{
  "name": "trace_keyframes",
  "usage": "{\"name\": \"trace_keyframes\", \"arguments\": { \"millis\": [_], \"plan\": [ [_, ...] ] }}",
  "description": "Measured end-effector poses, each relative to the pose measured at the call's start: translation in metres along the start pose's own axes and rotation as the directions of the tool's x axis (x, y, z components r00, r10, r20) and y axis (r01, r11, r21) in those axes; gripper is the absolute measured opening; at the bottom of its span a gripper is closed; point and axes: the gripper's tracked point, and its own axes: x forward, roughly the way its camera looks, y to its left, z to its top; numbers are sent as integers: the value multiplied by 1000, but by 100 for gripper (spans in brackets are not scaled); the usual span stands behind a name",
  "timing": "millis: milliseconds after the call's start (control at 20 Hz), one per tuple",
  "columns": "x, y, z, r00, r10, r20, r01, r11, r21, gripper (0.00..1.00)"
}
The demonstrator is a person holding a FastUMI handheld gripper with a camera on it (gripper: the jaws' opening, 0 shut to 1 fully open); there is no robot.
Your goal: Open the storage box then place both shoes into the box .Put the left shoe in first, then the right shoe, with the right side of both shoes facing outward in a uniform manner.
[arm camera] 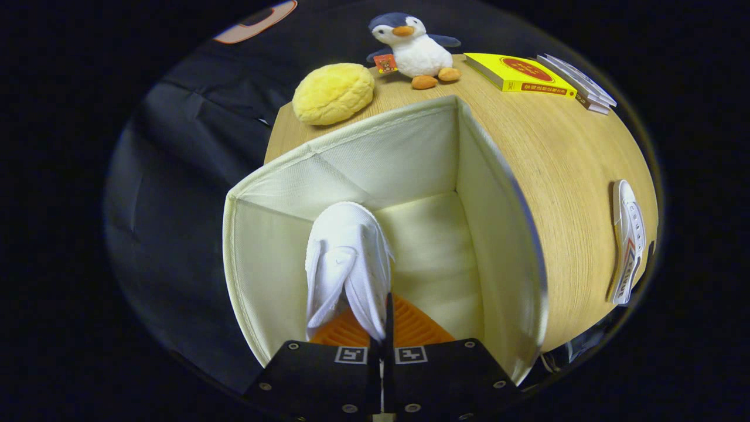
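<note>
Here the table [562,170] spreads widest, a pale wood top under everything; on it stands the box [281,275], open at the top, cream fabric walls and a bare floor inside; a white shoe [345,264] hangs inside the box near its left wall, toe pointing down and away, its heel end pinched by the gripper [384,319], whose fingers are pressed together on the shoe's edge; a second shoe [628,240] lies on the table, well apart to the right of the box; beyond the box sit a yellow cushion [333,94], a penguin [413,50] and a yellow book [518,73].
</note>
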Motion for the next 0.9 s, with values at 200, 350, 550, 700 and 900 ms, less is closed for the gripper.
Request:
{"name": "trace_keyframes", "arguments": {
  "millis": [200, 350, 550, 700, 900],
  "plan": [
    [12, 9, -14, 998, 31, -63, -32, 999, -14, 8],
    [11, 11, -23, 995, 51, -82, -56, 997, -54, 22],
    [-12, 19, -15, 986, 162, -41, -165, 983, -86, 32],
    [-35, 12, -9, 975, 220, 1, -219, 970, -109, 48],
    [-77, 7, 7, 941, 321, 110, -299, 937, -183, 62]
  ]
}}
